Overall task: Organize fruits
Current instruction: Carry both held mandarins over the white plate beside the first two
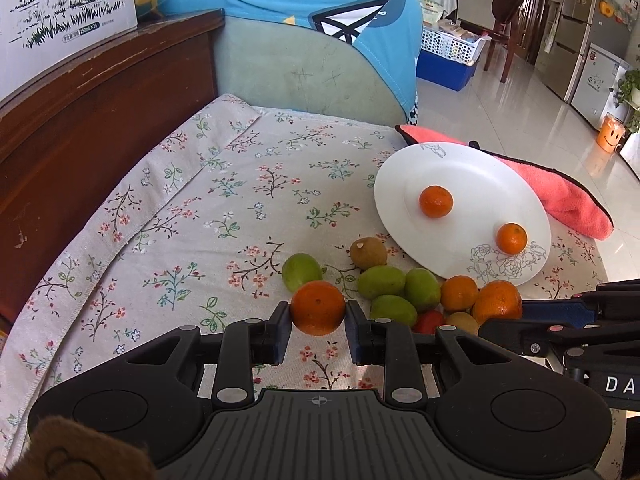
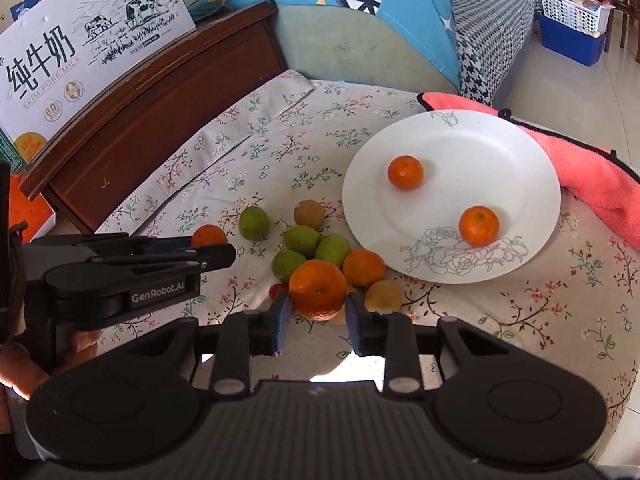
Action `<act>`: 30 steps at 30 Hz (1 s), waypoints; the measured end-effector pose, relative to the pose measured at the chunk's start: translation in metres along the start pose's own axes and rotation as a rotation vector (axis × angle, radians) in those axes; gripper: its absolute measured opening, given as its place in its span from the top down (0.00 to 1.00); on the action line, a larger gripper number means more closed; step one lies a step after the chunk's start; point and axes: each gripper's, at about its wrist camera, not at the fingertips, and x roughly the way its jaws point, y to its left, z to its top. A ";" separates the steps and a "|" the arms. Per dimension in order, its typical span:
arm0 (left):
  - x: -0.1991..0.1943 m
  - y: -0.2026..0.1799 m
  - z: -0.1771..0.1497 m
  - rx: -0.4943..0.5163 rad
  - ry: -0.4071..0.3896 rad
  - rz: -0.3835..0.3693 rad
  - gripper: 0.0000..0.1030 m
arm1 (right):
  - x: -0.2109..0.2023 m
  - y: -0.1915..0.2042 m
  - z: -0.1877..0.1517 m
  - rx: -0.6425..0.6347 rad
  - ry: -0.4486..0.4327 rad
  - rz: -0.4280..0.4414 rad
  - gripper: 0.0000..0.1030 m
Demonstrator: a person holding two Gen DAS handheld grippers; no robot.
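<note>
A white plate (image 1: 480, 176) (image 2: 480, 144) on the floral tablecloth holds two oranges (image 1: 436, 201) (image 2: 405, 172). Next to it lies a pile of fruit: green ones (image 1: 381, 281) (image 2: 333, 249), brown kiwis (image 1: 368, 253) (image 2: 309, 214), oranges (image 1: 459, 293) (image 2: 364, 268) and a small red one (image 1: 429, 321). My left gripper (image 1: 318, 312) is shut on an orange (image 1: 317, 307) at the pile's left side; it shows in the right wrist view (image 2: 208, 236). My right gripper (image 2: 317, 308) is shut on another orange (image 2: 318, 290) at the pile's near edge.
A pink towel (image 1: 560, 192) (image 2: 592, 168) lies behind the plate at the table's right edge. A wooden cabinet (image 1: 100, 92) with a milk carton (image 2: 80, 52) stands on the left. A green sofa (image 1: 312, 68) with a blue cloth is behind the table.
</note>
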 end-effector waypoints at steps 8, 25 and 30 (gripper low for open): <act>-0.011 -0.013 0.010 0.021 -0.038 -0.010 0.75 | -0.012 -0.010 0.016 0.007 -0.053 -0.010 0.71; -0.014 -0.041 0.048 0.001 -0.103 -0.119 0.74 | -0.033 -0.071 0.060 0.114 -0.170 -0.087 0.71; 0.001 -0.050 0.057 -0.023 -0.089 -0.139 0.75 | -0.026 -0.093 0.067 0.172 -0.160 -0.110 0.71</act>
